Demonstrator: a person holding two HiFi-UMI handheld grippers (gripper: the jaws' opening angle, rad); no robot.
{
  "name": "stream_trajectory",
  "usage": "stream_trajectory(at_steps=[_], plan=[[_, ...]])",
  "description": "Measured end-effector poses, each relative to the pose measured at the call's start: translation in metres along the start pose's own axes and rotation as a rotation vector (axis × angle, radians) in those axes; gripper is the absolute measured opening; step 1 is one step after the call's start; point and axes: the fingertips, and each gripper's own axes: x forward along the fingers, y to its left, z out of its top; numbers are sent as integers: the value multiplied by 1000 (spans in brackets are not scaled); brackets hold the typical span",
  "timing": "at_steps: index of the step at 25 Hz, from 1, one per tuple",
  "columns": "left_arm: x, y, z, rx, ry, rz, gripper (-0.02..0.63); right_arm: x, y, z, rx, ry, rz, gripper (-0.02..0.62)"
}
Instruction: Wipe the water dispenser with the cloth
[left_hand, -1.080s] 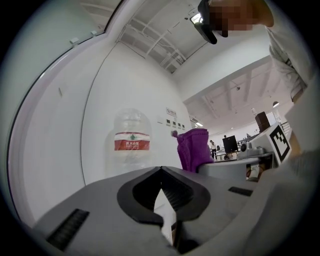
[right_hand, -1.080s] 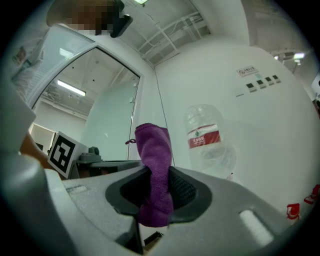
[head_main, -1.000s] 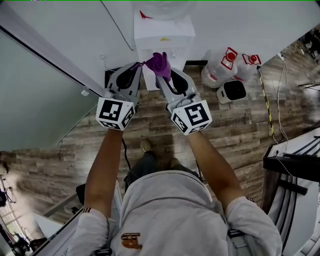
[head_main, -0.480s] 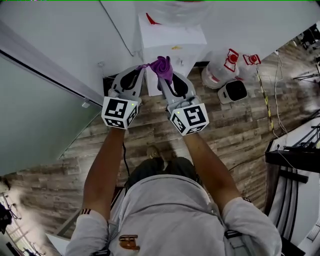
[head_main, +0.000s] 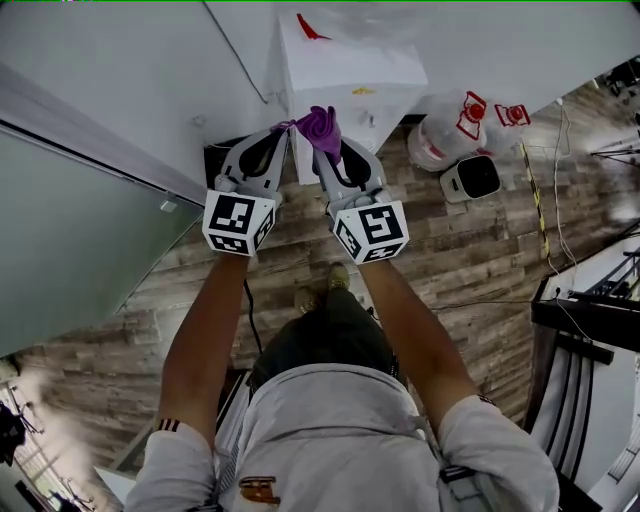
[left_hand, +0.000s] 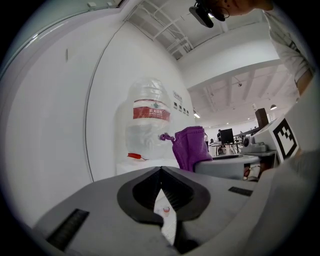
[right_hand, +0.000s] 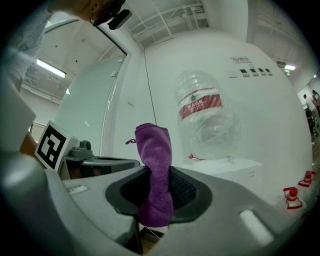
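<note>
Straight ahead of the right gripper (right_hand: 156, 195), jaws clamped on the upright cloth (right_hand: 154, 150), the water dispenser (right_hand: 225, 167) is faced; the jaws of the left gripper (left_hand: 161, 172) are pressed together.

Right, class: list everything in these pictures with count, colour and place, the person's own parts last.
water dispenser: one, white, against the wall
water bottle: one, clear with red label, atop the dispenser
cloth: one, purple, clamped in the right gripper
jugs: apparently two, clear with red caps, on the floor right of the dispenser
small device: one, white with dark face, on the floor beside the jugs
left gripper: one, grey, jaws shut, empty
right gripper: one, grey, jaws shut on the cloth
forearms: two, bare, behind the grippers
</note>
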Motion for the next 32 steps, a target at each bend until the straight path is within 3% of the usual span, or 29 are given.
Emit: stream_trajectory(at_steps=[17, 32], plan=[[47, 19, -27, -24, 69, 116, -2, 35, -39, -39, 36, 60, 61, 101], [74, 46, -71, -26, 114, 50, -2, 88, -45, -86, 11, 91, -13, 101]])
